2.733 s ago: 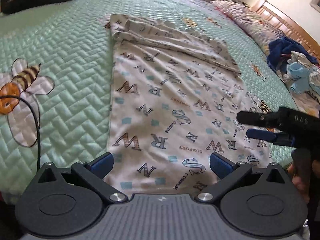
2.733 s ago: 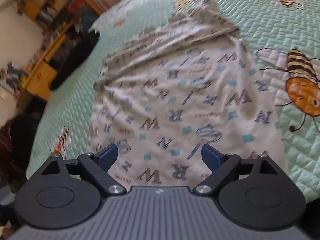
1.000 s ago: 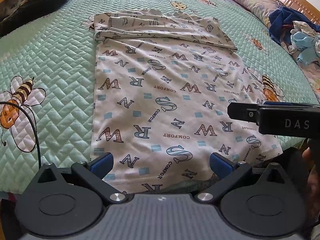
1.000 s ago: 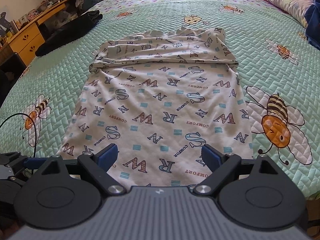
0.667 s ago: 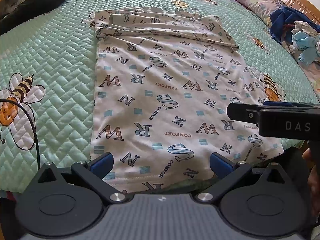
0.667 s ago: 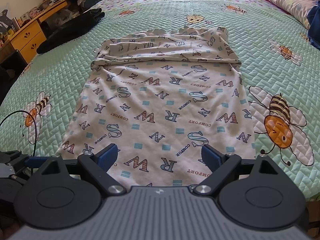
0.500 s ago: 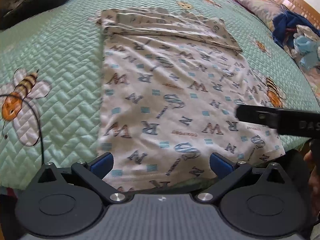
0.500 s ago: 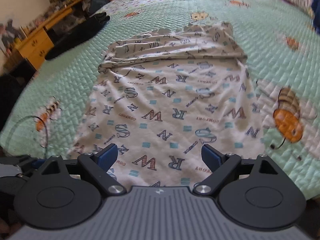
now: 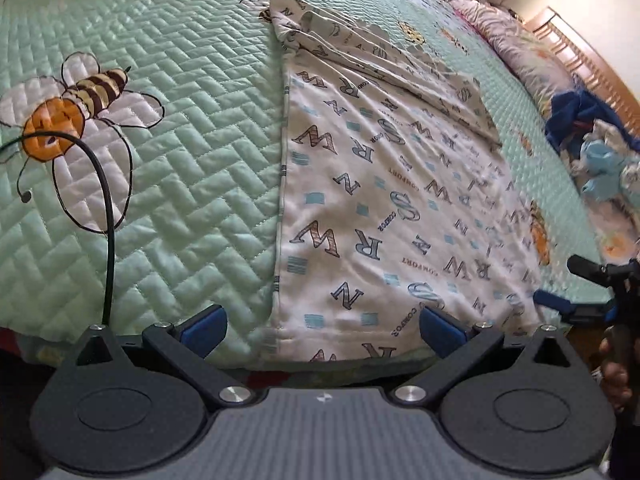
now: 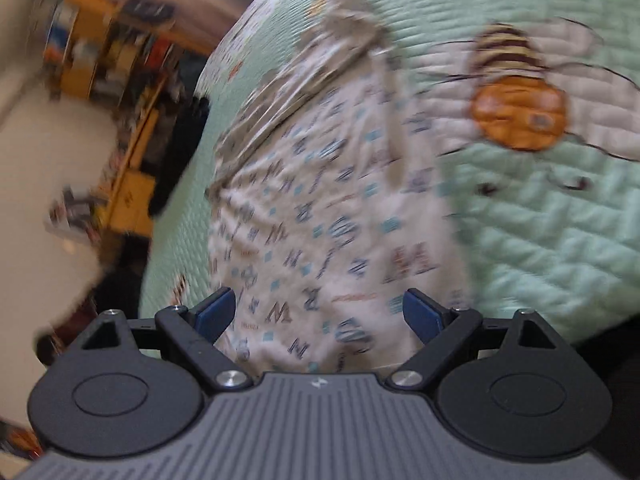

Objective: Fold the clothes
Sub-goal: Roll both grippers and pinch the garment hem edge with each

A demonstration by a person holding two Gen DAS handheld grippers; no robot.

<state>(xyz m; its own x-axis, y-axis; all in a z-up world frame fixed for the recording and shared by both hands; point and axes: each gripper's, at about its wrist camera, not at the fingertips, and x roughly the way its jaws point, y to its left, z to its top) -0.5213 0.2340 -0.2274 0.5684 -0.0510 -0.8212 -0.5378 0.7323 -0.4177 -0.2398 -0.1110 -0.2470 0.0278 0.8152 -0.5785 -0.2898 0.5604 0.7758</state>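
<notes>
In the left wrist view, the left claw (image 9: pixel 322 326) is spread wide open and holds nothing, its blue fingertips (image 9: pixel 204 322) low over the near edge of the bed (image 9: pixel 192 152). The white garment (image 9: pixel 384 200), printed with letters, lies flat on the green quilted bedspread, running from the near edge toward the far side, where its upper part is folded over in a band. Its near left corner sits between the two fingertips. A bee picture (image 9: pixel 76 104) is stitched into the quilt to the left, with a black cable (image 9: pixel 106 200) arching in front of it. At the right edge the right claw (image 9: pixel 572 288) is seen from the side, held by a hand (image 9: pixel 614 368), just beside the garment's near right corner; its jaws stand apart. A heap of blue clothes (image 9: pixel 592 128) lies at the far right, near a pillow (image 9: pixel 524 44).

The right wrist view is blurred. The right claw (image 10: pixel 320 314) is open and empty above the garment (image 10: pixel 320 200), whose near end lies between the fingertips (image 10: pixel 420 312). Another bee picture (image 10: pixel 520 108) lies to the right, and a yellow cabinet (image 10: pixel 128 196) stands beyond the bed at the left.
</notes>
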